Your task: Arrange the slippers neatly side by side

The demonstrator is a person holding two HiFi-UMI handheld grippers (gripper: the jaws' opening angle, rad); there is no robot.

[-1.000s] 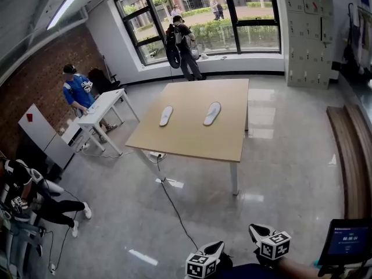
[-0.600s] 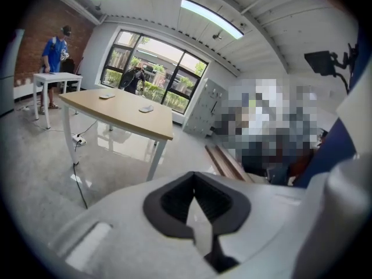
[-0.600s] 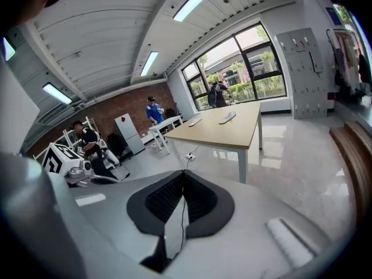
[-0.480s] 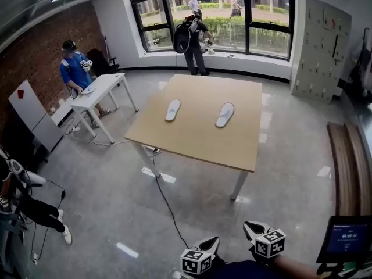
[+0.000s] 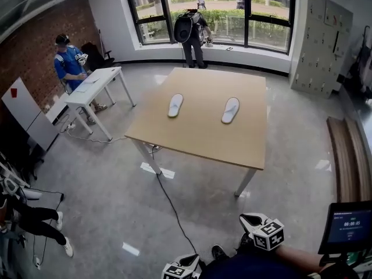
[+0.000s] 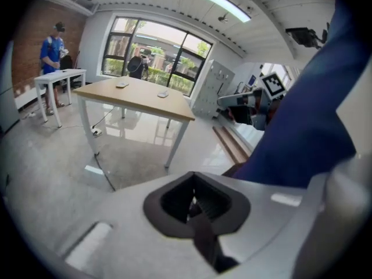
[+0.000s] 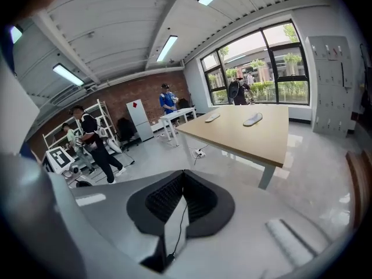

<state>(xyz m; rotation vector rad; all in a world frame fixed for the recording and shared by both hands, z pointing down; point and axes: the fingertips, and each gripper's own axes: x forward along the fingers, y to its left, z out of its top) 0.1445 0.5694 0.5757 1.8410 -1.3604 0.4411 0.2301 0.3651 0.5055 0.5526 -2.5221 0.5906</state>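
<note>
Since the left slipper and right slipper lie well apart on the surface, far ahead of both claws, and the left claw and right claw are each pressed together on nothing, the arranging looks not yet begun.

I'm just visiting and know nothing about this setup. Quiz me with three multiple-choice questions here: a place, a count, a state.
1. Where do the white slippers lie?
A. on the floor
B. on the wooden table
C. on the white desk
2. How many slippers are there?
A. one
B. two
C. four
3. How do they lie?
A. stacked
B. touching side by side
C. apart
Answers: 1 B, both rest on the tabletop; 2 B, two show in the head view; 3 C, bare tabletop separates them.
</note>
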